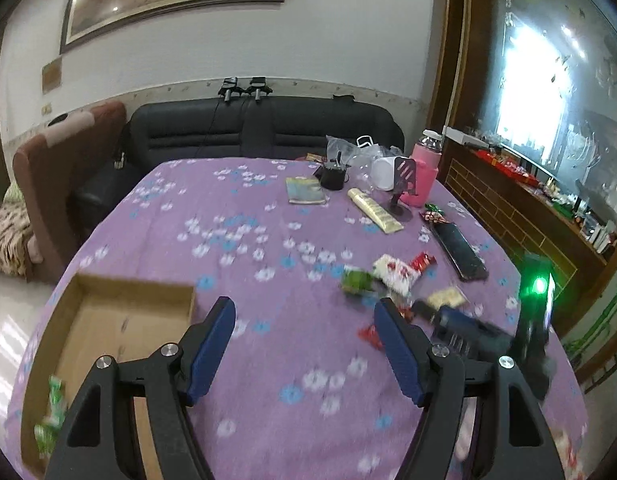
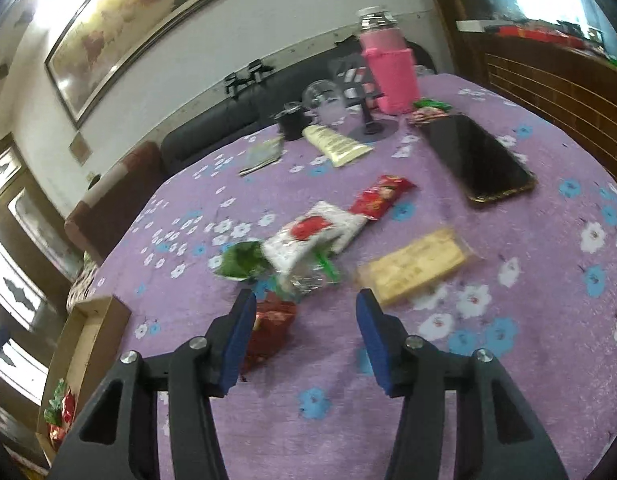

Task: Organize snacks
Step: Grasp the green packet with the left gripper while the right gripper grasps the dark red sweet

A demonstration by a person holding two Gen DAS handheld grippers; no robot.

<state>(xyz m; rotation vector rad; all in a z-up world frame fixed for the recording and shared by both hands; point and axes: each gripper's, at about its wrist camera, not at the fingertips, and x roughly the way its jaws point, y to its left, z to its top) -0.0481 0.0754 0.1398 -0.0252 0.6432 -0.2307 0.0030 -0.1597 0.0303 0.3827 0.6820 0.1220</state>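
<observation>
Round table w/ purple flowered cloth (image 2: 508,400); behind it a dark sofa (image 1: 264,128), framed picture on wall. Loose snacks near centre: approx. 6 crinkly packets, e.g. 1 green (image 2: 240,260), 1 white-red (image 2: 316,236), 1 flat cracker bar (image 2: 412,266). Cardboard box (image 1: 120,312) at left holds a few packets. 1 phone (image 2: 476,160), 1 pink bottle (image 2: 392,76). Left gripper (image 1: 306,346) fingers apart, empty. Right gripper (image 2: 304,340) fingers apart, nothing between; red packet (image 2: 268,332) beside its left finger.
</observation>
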